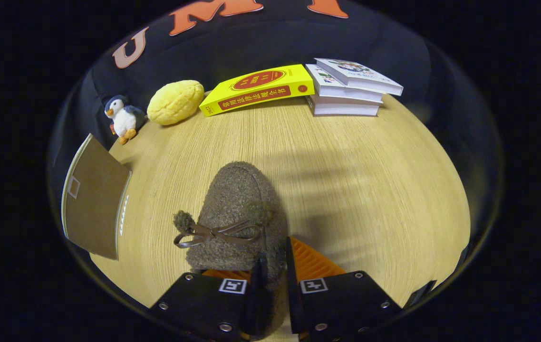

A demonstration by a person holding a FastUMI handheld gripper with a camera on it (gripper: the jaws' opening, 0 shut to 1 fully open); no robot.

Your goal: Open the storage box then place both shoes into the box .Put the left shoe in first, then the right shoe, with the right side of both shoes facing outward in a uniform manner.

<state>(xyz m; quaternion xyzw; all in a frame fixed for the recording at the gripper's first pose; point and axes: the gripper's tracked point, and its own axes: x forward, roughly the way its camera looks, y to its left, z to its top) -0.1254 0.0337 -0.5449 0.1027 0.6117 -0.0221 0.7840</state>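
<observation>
I am holding a fuzzy brown shoe (237,213) with the gripper (273,280); the fingers are pinching the rim of its heel end, one on either side of the collar wall, so they are closed on it. The toe is pointing away from the fingers, bow on top. I cannot tell whether the sole is resting on the desk (370,180) or hanging just above it.

Taking the shoe as landmark: the box (92,204) is standing to its left, near the desk's edge. I am seeing only a brown panel of it, perhaps the lid or a side wall, so I cannot tell whether it is open or what is inside.

Risks, as I am judging them: the grip is on soft fabric at one end only, so the shoe may sag or twist and slip out during transfer. A turned shoe would land with the wrong side outward. I also cannot tell left shoe from right here, so the order may go wrong.
</observation>
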